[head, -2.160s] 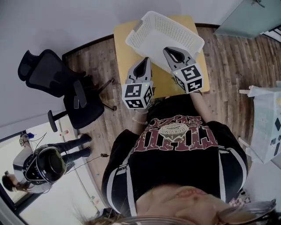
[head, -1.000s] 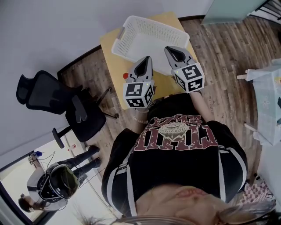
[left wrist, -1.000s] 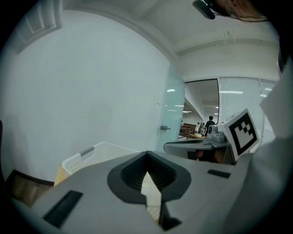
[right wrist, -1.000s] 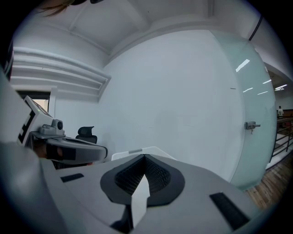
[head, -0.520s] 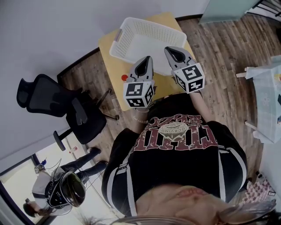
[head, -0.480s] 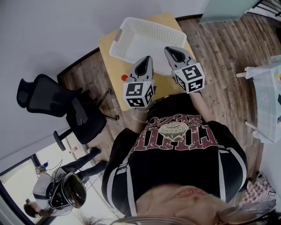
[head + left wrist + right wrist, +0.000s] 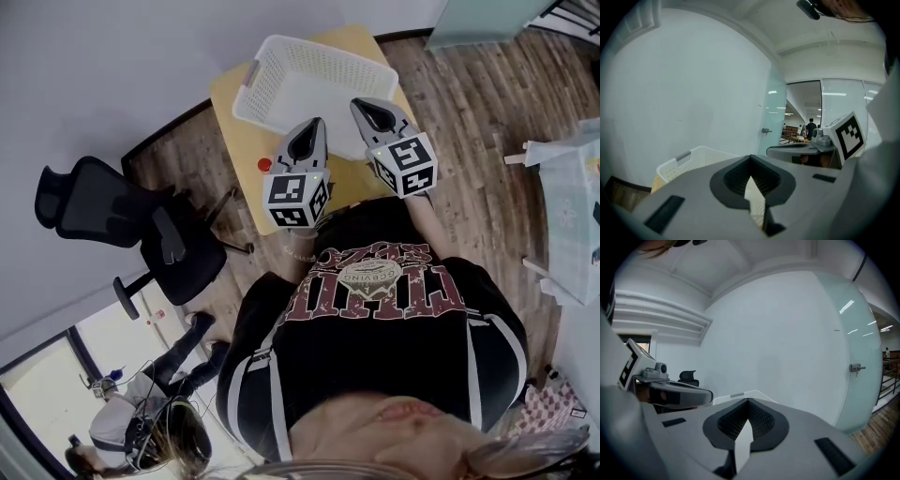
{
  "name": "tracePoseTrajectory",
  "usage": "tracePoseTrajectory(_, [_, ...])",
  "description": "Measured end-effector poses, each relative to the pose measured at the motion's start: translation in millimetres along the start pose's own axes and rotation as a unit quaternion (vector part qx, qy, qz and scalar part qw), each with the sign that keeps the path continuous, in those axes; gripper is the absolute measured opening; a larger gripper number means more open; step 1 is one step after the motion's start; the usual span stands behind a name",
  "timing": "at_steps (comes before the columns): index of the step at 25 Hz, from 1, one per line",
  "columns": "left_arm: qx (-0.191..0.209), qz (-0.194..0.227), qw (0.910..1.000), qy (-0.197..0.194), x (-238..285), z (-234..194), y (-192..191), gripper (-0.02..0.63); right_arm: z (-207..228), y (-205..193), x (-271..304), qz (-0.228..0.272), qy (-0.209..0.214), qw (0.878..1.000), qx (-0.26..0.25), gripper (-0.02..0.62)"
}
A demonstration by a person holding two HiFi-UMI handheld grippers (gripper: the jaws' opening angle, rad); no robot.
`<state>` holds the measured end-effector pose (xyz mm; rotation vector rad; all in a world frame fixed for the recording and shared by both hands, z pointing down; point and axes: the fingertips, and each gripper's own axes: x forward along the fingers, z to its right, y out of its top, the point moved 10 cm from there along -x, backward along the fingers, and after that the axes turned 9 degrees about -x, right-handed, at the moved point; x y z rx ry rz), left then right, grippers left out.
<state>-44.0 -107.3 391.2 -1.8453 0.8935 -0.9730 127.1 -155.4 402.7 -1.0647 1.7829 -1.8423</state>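
A small red thing (image 7: 263, 165) lies on the desk (image 7: 234, 108), left of my left gripper (image 7: 315, 125), whose fingers (image 7: 689, 192) are pressed together on nothing. The white basket (image 7: 314, 80) stands just ahead of both tips, near the desk's far edge. My right gripper (image 7: 361, 105) hovers alongside, likewise closed on nothing, so I can hold both level.

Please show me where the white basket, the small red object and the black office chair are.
white basket (image 7: 270, 86): head view, on its left inner wall.
small red object (image 7: 263, 165): head view, on its middle.
black office chair (image 7: 183, 251): head view, on its seat.
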Motion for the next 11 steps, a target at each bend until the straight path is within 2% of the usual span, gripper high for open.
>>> tracePoseTrajectory(11, [0.000, 0.002, 1.0000, 0.003, -2.6, -7.2, -0.1, 0.044, -4.8, 0.1, 7.9, -0.002, 0.009, 1.000, -0.003, 0.017])
